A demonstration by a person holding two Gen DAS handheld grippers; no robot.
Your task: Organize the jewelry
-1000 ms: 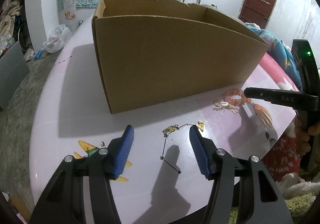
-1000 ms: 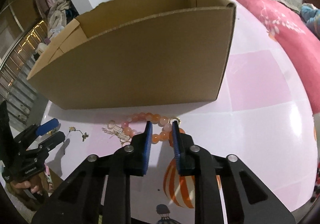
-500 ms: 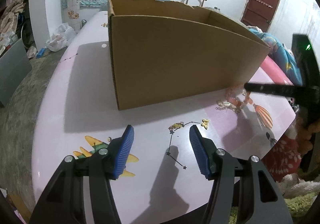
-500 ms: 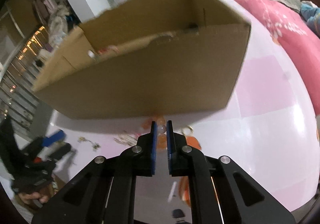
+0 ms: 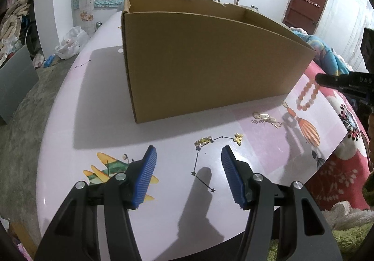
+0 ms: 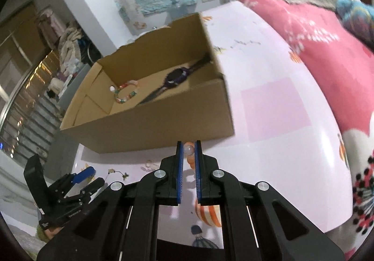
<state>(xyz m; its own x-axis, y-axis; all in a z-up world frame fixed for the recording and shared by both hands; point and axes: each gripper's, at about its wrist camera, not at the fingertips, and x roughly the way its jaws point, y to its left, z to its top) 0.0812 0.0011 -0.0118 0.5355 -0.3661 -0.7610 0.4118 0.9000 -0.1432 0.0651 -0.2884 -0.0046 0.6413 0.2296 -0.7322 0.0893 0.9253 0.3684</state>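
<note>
Carrying the orange bead bracelet toward the cardboard box is the step in hand, by my judgement: the right gripper has its blue pads closed narrowly on one or two beads, and in the left wrist view the rest of the loop hangs free below the gripper's tip, clear of the pink tabletop and just beside the box's near corner. Inside the box lie a multicoloured bead bracelet and a dark wristwatch, so part of the sorting looks done. The left gripper hovers low over the table with its jaws wide and nothing between them, pointed at a gold hair clip or brooch and a small gold butterfly charm; a tangle of gold chain links lies a little further off, between the charm and the box. The next move probably calls for bringing the right gripper over the box's near wall, high enough that the dangling loop does not catch on the cardboard edge, and then parting the pads above the open floor near the watch. The grip is on very few beads, so a quick swing might shake the bracelet loose.
</note>
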